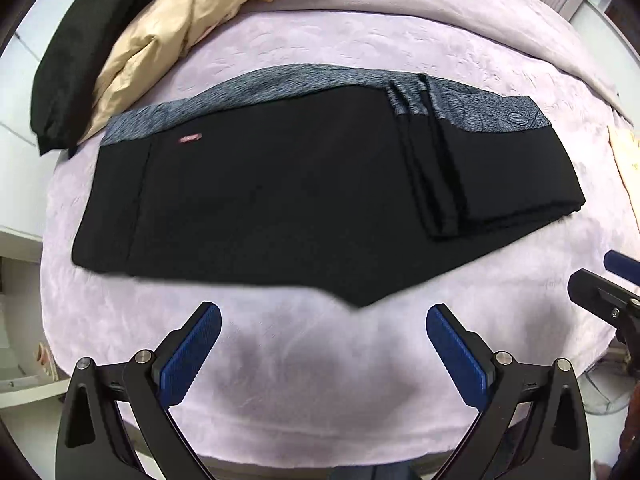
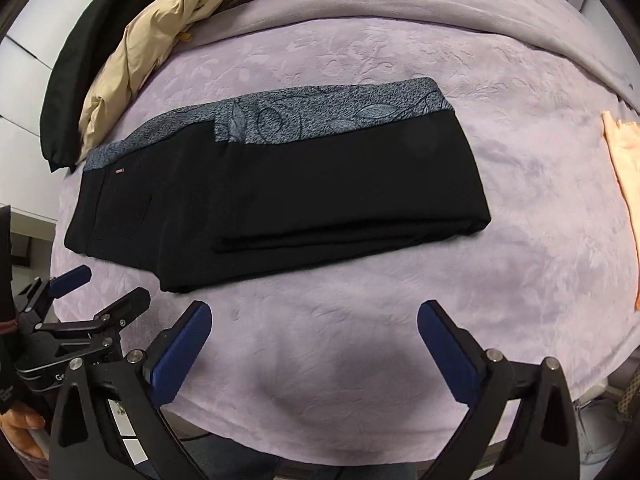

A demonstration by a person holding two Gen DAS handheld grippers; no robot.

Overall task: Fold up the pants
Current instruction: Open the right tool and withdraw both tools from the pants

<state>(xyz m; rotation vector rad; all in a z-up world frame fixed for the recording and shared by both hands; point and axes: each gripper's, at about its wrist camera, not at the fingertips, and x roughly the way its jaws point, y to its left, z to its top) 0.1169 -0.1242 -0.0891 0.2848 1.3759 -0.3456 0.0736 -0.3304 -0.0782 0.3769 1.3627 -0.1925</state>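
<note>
Holding both tongs wide open and empty, I find my left tongs [image 1: 324,336] and right tongs [image 2: 314,332] poised over the bed [image 2: 320,360], just short of the pants [image 2: 280,184]. Pants lie ahead, long axis crosswise, legs folded back over the seat. Unfolded waist end lies nearer my left.

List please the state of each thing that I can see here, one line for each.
left gripper: open, holds nothing, above the blanket.
right gripper: open, holds nothing.
pants: lying flat, leg end folded over onto the upper part, not gripped.
purple blanket: spread out under the pants.
beige jacket: crumpled at the far left.
black garment: heaped beside the beige jacket.
peach cloth: lying flat at the right edge.
</note>
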